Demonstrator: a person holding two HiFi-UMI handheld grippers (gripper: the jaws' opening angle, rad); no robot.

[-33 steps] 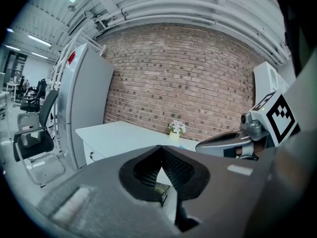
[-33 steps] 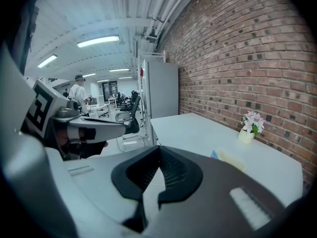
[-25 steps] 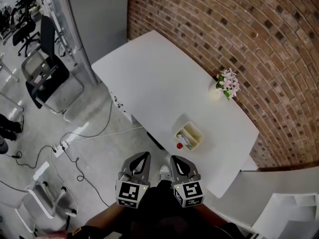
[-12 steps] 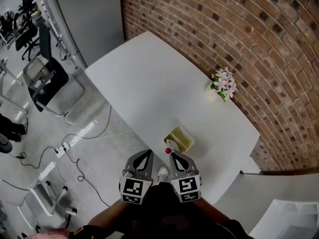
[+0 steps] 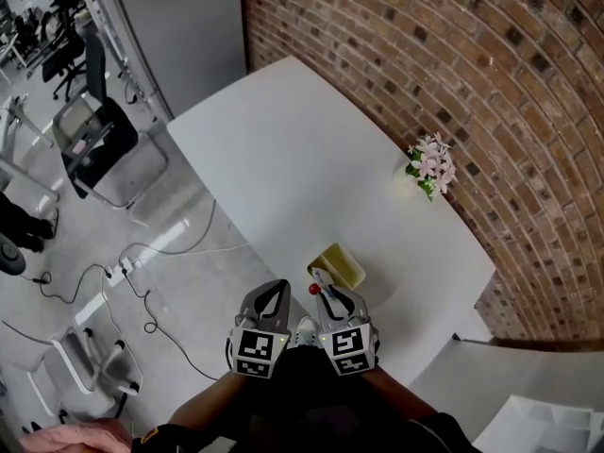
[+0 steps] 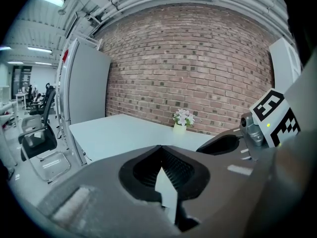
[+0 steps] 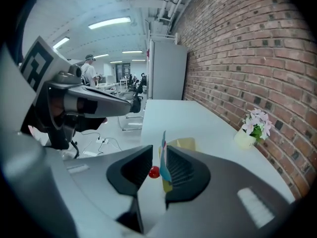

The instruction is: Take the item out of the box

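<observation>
Standing upright in yellow box (image 5: 340, 264): blue pkt (image 7: 163, 157).

We log a white table (image 5: 283, 159), red-brown brick wall (image 5: 453, 83) (upper right), yellow box (image 5: 338, 265), red ball (image 5: 312, 290), pink flowers (image 5: 432, 163).

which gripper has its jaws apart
The right gripper: a gap between its jaws frames the red ball; the left gripper has its tips together.
</observation>
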